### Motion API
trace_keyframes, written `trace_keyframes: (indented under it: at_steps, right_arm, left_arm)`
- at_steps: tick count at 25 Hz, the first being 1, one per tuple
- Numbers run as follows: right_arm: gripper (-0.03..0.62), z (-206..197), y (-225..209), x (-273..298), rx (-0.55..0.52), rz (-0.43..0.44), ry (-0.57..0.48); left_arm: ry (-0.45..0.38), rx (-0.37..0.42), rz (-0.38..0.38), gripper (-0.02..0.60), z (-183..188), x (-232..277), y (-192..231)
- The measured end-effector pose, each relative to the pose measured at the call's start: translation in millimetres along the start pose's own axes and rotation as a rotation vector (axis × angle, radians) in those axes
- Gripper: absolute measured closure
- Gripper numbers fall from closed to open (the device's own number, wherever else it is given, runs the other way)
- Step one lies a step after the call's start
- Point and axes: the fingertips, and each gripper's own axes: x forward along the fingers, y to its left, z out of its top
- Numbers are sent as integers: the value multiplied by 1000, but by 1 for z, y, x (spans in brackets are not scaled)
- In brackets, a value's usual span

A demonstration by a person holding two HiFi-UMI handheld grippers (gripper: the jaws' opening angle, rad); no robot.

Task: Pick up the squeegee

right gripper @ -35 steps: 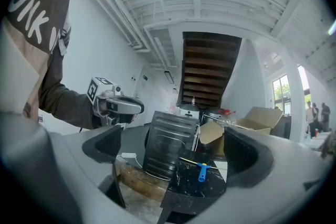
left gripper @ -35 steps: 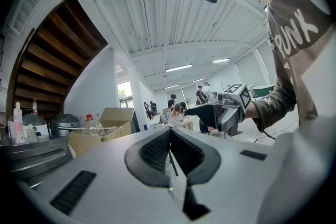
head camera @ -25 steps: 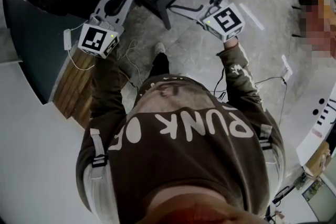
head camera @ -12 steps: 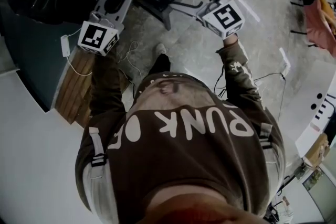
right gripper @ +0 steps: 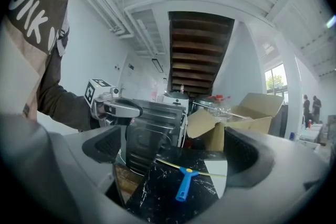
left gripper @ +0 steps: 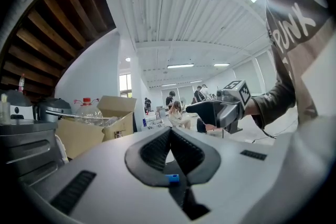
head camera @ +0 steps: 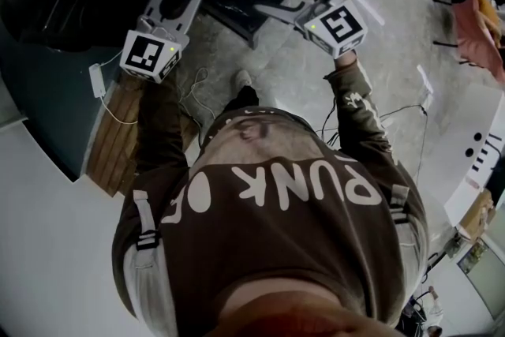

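Pick not yet starting; both tools hanging off the table.
Squeegee [right gripper: 184,182] lying untouched on black tabletop [right gripper: 149,189], at 6 o'clock in the right gripper view, handle pointing toward the near edge; right gripper [right gripper: 176,149] gaping wide, empty, well apart from it; left gripper [left gripper: 170,134] pinched together, idling; reach, grip and lift all pending; bare top surrounding the handle; cardboard box [right gripper: 247,113] crowding at 2 o'clock.
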Motion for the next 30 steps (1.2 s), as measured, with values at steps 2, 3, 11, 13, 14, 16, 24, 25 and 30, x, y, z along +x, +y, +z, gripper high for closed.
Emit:
trace_keyframes:
  at_steps: [2,3,11,13,14,16,24,25,30]
  right_arm:
    - [0,-2,-4,8,8,-8,12]
    - [0,-3,-6,12,10,-10,17]
    - [0,-12,-18,35,22,-10,24]
    - [0,-13,-21,40,20,-11,23]
    - [0,-14,-23,42,20,-12,23]
    - [0,-16,-26,44,22,-15,33]
    - [0,-19,-44,51,29,16,12]
    - [0,-21,-47,52,30,22,10]
    - [0,-29,-63,56,32,61,10]
  left_arm:
    - [-2,1,-10,580,-3,3,7]
    - [-3,-1,-14,580,-5,5,11]
    - [0,-11,-39,580,-20,16,34]
    - [3,-23,-41,580,-21,19,38]
    - [3,-27,-41,580,-22,21,39]
    - [2,-28,-41,580,-24,24,41]
    - [22,-25,-19,580,-29,41,47]
    - [23,-24,-10,580,-29,44,48]
    - [34,-39,35,580,-25,59,51]
